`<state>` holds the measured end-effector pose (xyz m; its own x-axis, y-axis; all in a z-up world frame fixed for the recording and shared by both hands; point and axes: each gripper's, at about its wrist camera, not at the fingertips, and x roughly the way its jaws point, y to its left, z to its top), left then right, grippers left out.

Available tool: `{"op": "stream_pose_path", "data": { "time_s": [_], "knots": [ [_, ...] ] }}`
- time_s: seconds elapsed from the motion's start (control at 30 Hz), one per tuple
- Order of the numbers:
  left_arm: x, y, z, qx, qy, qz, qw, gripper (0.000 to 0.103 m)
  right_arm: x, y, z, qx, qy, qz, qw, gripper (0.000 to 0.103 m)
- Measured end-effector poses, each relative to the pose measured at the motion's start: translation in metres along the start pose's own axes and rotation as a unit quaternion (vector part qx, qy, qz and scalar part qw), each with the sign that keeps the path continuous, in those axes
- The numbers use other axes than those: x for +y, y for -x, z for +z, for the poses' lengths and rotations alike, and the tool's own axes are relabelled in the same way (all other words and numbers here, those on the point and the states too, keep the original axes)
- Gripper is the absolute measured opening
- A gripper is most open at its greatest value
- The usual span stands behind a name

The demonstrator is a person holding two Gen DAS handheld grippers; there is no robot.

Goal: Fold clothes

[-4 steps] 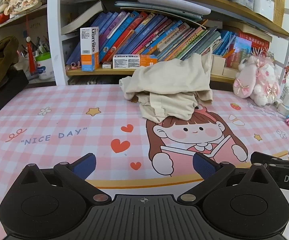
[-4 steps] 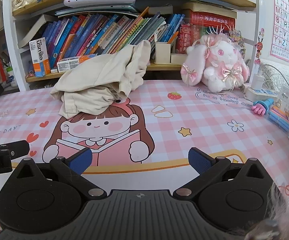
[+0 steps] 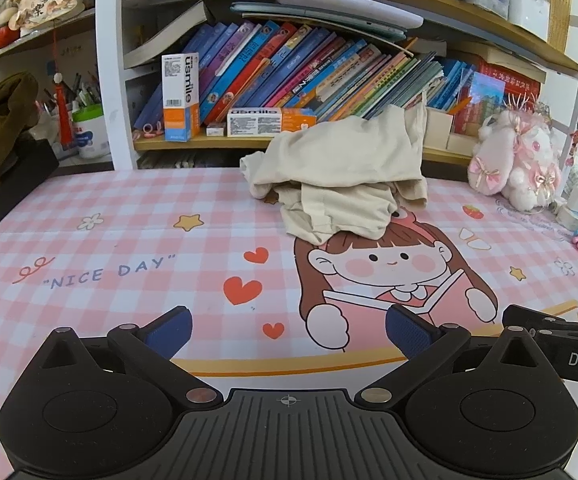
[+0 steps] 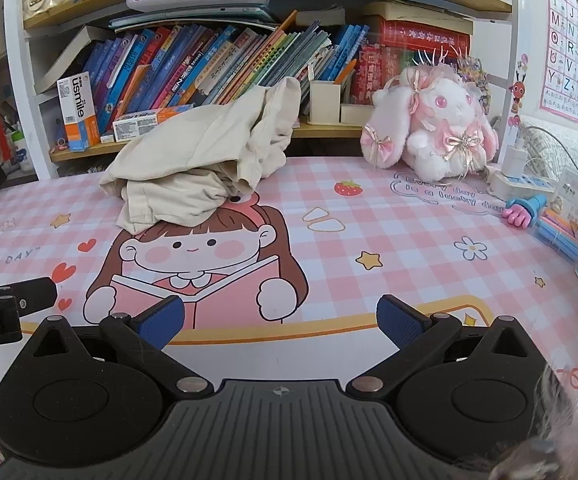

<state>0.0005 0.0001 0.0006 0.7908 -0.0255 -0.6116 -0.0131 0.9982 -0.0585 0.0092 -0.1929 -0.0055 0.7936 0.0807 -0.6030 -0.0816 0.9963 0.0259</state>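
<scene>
- Pink checked desk mat (image 3: 137, 216) covers the work surface, printed with a cartoon girl reading, hearts, stars and the words "NICE DAY".
- Behind the mat, at its far edge, stands a bookshelf (image 3: 107, 80) packed with leaning books; an upright white-and-orange box (image 3: 180, 96) and a flat one (image 3: 269, 121) sit on its low shelf.
- Beige garment (image 3: 341, 168) lies in a crumpled heap at the far middle of the mat, its near edge over the top of the printed girl's head, its far side against the shelf edge.
- Pink-and-white plush rabbit (image 4: 433, 128) sits at the far right, apart from the garment.
- Left gripper (image 3: 288, 330) is at the near edge with its jaws spread wide, nothing between the blue pads, well short of the garment.
- Right gripper (image 4: 280, 318) is likewise at the near edge, jaws wide and empty, just right of the left one.
- Neither tool touches the cloth.
</scene>
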Motion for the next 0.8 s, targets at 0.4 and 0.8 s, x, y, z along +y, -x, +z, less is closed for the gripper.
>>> {"op": "stream_pose_path", "data": {
  "time_s": [0.4, 0.8],
  "knots": [
    [0.0001, -0.0025, -0.0006, 0.006, -0.003, 0.007, 0.9999, 0.103, -0.0018, -0.0034, -0.0033, -0.002, -0.003, 0.001, 1.000, 0.103],
    [-0.0006, -0.0060, 0.0001, 0.013, -0.002, 0.011, 0.9999, 0.103, -0.0006, -0.0063, -0.0022, 0.008, 0.001, -0.004, 1.000, 0.103]
  ]
}}
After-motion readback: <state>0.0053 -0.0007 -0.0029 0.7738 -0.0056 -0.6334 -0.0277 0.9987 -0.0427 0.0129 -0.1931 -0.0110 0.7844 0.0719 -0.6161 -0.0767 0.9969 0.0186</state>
